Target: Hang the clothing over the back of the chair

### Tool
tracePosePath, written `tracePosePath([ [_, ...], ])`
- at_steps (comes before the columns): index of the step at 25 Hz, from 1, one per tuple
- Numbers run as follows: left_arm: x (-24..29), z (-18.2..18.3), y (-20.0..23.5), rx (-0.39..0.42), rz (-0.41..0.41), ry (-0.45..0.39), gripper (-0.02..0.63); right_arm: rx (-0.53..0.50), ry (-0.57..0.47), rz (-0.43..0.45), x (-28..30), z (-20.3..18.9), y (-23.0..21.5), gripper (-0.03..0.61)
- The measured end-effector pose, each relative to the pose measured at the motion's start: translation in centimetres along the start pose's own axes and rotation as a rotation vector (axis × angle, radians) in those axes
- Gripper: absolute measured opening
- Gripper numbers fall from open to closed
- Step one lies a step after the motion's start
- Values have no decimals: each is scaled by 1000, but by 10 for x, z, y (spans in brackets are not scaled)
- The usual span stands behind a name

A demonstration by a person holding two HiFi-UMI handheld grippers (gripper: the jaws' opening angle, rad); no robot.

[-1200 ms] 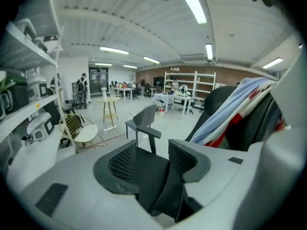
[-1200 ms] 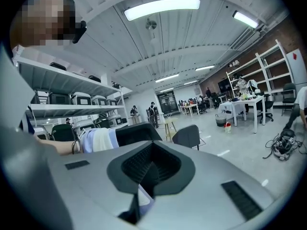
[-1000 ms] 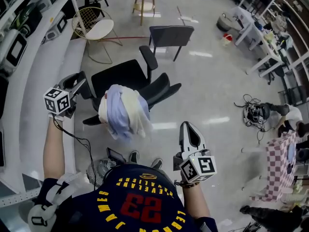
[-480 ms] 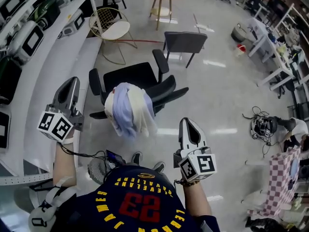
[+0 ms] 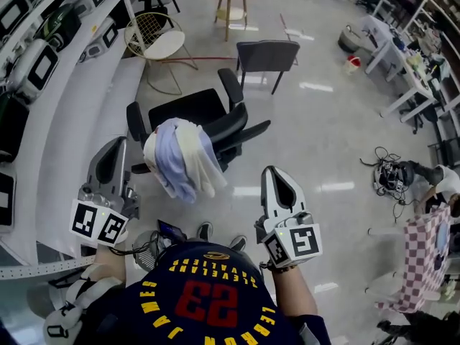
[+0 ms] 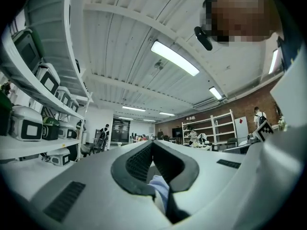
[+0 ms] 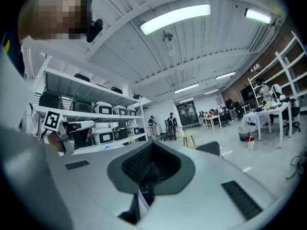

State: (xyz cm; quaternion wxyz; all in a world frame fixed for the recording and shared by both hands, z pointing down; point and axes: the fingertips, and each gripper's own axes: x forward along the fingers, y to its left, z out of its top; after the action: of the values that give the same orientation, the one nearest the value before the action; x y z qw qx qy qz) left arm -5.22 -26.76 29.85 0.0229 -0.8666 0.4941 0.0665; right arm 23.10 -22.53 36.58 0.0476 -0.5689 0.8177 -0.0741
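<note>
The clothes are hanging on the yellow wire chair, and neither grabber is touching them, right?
Wrong chair. The head view shows the clothing over the back of the black office chair. Left gripper and right gripper are clear of it.

Shirt (image 5: 208,300): "23", perhaps "Cleveland"

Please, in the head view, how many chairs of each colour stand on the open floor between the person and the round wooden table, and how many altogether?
Black swivel office chair with armrests: 1
Dark grey chair on thin straight legs: 1
Gold wire chair with a white seat: 1
Total: 3
</note>
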Motion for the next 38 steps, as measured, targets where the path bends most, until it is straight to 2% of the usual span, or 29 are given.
tracePosePath([
  [3, 4, -6, -22, 25, -32, 4, 3, -2, -17, -11, -8, 6, -7, 8],
  [7, 12, -17, -39, -29, -60, 15, 3, -4, -23, -27, -18, 7, -17, 8],
  [18, 19, -26, -44, -62, -76, 34, 3, 3, -57, -33, -23, 17, -21, 8],
  [25, 24, -32, -52, -104, -86, 47, 3, -11, -30, -51, -29, 13, -29, 8],
  [38, 32, -32, -53, -101, -96, 45, 3, -2, -47, -57, -27, 21, -30, 8],
])
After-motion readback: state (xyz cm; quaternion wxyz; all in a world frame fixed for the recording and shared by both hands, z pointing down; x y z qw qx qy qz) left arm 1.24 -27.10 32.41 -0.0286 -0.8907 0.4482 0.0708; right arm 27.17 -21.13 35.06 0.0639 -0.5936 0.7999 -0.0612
